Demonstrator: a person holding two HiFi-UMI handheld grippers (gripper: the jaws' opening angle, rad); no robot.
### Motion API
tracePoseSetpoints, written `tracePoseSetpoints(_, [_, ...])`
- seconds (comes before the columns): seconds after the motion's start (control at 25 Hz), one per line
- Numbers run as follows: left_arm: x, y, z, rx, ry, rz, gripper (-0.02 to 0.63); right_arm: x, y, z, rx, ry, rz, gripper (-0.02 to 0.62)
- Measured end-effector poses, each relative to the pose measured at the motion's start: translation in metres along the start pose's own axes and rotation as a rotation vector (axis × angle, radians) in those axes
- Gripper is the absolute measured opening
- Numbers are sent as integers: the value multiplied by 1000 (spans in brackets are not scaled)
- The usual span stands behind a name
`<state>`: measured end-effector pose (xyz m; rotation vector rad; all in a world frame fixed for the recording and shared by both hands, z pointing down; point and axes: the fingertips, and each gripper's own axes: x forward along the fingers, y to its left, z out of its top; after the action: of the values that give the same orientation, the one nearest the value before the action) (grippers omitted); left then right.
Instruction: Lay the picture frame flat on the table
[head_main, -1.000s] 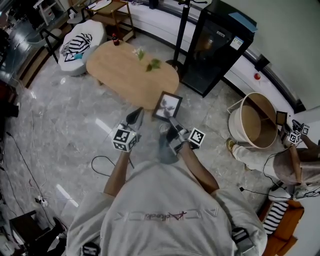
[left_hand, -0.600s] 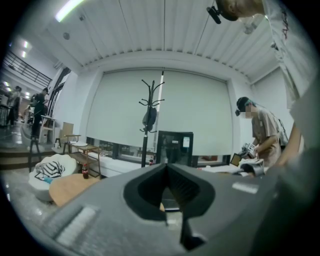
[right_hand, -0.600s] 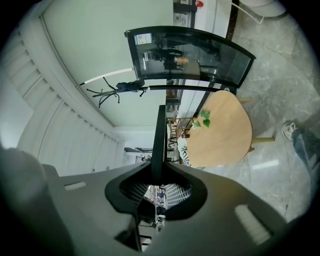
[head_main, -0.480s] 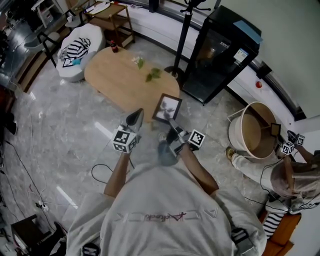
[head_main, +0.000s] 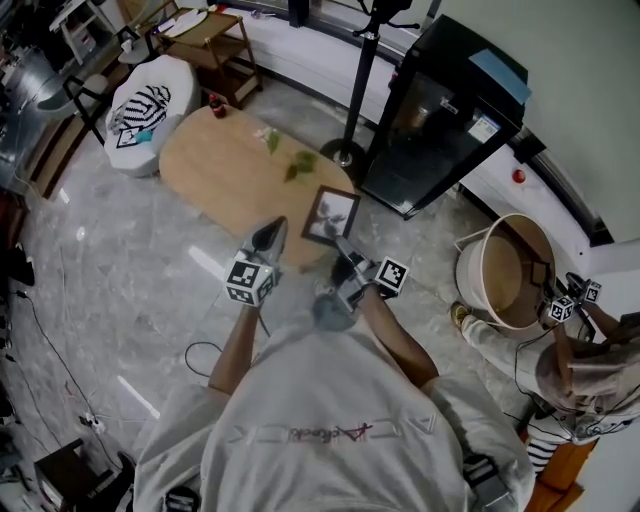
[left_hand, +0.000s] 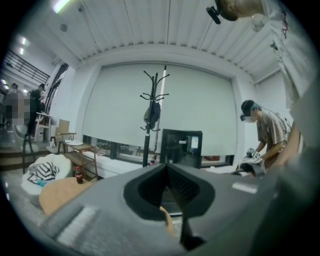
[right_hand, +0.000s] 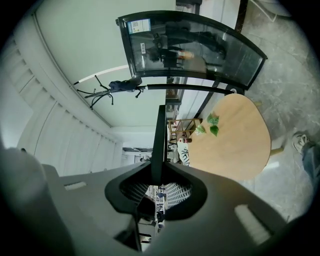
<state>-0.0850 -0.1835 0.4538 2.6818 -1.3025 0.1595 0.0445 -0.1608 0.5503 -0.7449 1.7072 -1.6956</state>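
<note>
Black-rimmed picture frame (head_main: 331, 215) stands upright in your right gripper (head_main: 343, 246), jaws narrow on its lower edge, above the near end of the wooden counter (head_main: 215, 165). Left gripper (head_main: 270, 236): jaws together, empty. Likely light, stiff, glass fragile; grip the rim. Bare wood lies ahead, short of the leaves (head_main: 303, 162).

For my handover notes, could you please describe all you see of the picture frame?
The picture frame is a thin rectangle with a dark border around a pale greyish picture. It hangs tilted in the air near the wooden table, its lower edge pinched by the right gripper, in whose view it shows edge-on as a dark strip.
</note>
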Motion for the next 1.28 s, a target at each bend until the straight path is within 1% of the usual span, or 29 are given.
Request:
tracePoseSetpoints(0.32, [59,29,6,-11,16,10,0,40,-10,52,19,6,-10,74])
tracePoseSetpoints(0.6, [95,54,8,-24,25,39,0,72,-20,82,29,34,-29,74])
tracePoseSetpoints(1.0, [127,73,-1,-39,60,69,0,101,-35,105,69,67,-37,74])
tracePoseSetpoints(1.28, [132,79,-14,-55,82,78,0,109,-47,110,82,76,-47,74])
